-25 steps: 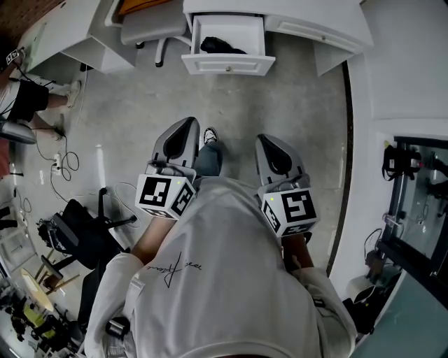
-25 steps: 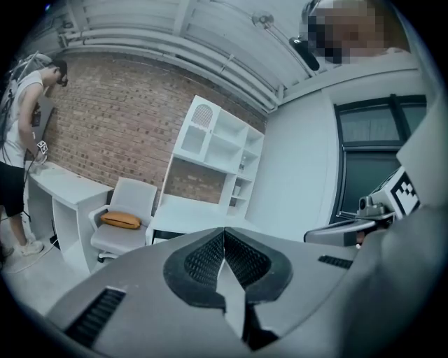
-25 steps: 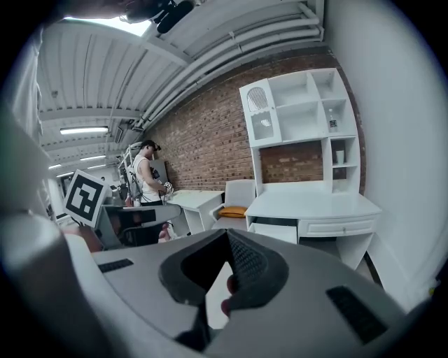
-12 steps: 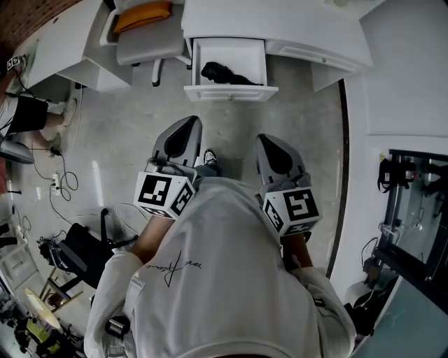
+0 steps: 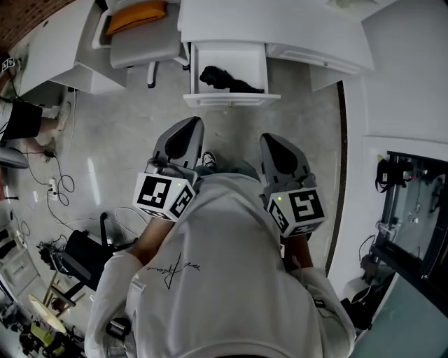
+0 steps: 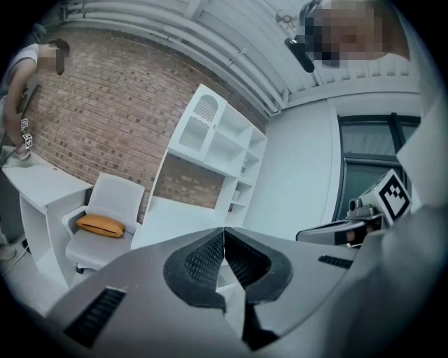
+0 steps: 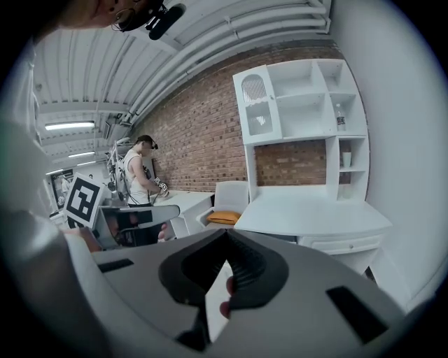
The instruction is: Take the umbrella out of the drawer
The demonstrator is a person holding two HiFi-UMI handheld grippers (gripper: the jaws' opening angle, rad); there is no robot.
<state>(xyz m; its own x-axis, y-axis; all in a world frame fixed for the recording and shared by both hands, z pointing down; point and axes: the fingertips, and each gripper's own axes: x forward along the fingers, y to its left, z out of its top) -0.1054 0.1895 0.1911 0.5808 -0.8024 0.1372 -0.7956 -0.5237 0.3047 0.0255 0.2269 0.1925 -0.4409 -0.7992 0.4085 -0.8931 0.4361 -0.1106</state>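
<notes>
In the head view, the drawer (image 5: 231,57) stands pulled open from the white surface (image 5: 280,28) at the top of the frame. The umbrella (image 5: 225,78) — black, folded, lying crosswise — rests inside it, toward the drawer's front. The left gripper (image 5: 190,127) and the right gripper (image 5: 274,142) are held side by side over the concrete floor (image 5: 119,140), both pointing toward the drawer. They are well apart from the umbrella, with the drawer's front panel between it and them. The umbrella lies ahead of the gap between the two grippers, somewhat nearer the left one. A white chair (image 5: 143,45) with an orange cushion (image 5: 136,14) stands just left of the drawer.

In the left gripper view, the jaws are pressed together tip to tip with nothing between them. Beyond them are the chair, the cushion and a white shelf unit (image 6: 217,140) against a brick wall (image 6: 105,91).

In the right gripper view, the jaws likewise meet at their tips and pinch nothing. The surface lies ahead and to the right — the shelf unit rises above it.
</notes>
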